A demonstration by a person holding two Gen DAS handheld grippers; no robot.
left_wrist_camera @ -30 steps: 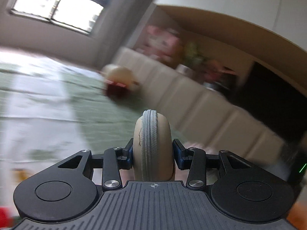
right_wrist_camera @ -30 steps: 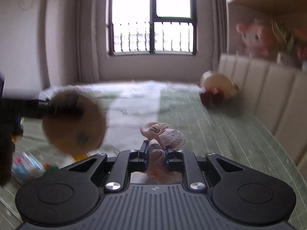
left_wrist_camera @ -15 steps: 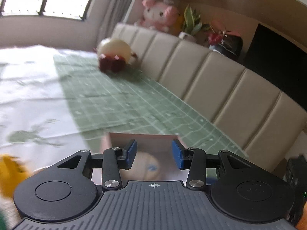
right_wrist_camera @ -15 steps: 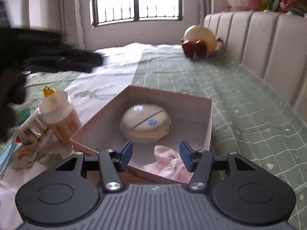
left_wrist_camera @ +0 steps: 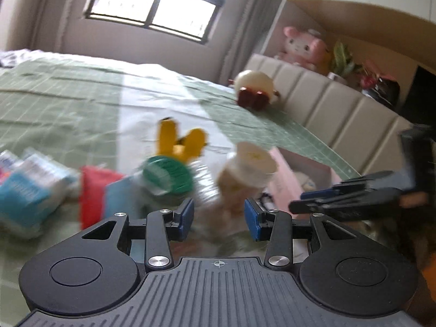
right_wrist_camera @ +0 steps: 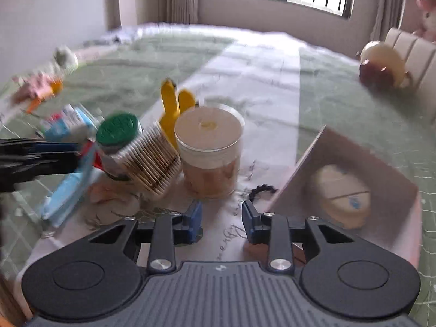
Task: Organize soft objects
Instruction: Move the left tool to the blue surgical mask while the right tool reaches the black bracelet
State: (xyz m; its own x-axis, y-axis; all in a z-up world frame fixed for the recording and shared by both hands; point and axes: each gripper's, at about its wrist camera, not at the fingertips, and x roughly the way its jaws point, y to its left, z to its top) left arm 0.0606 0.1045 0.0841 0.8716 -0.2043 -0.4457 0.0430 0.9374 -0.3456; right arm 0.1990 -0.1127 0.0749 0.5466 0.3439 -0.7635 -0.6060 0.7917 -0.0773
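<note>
Over the bed, both grippers (left_wrist_camera: 219, 219) (right_wrist_camera: 222, 222) now carry nothing: left open, right closing on air; cream pouch (right_wrist_camera: 342, 200) dropped into pink box (right_wrist_camera: 305, 171).

Motion blur smears the green-lidded jar (left_wrist_camera: 166, 175) and packets (left_wrist_camera: 24, 190)

Two low wrist views over the bed (left_wrist_camera: 68, 103), sharing jar (right_wrist_camera: 209, 147) and window (left_wrist_camera: 158, 5).

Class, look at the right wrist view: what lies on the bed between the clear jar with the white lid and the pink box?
In the right wrist view, a small black hair tie lies between the jar and the pink box; otherwise only bedsheet.
</note>
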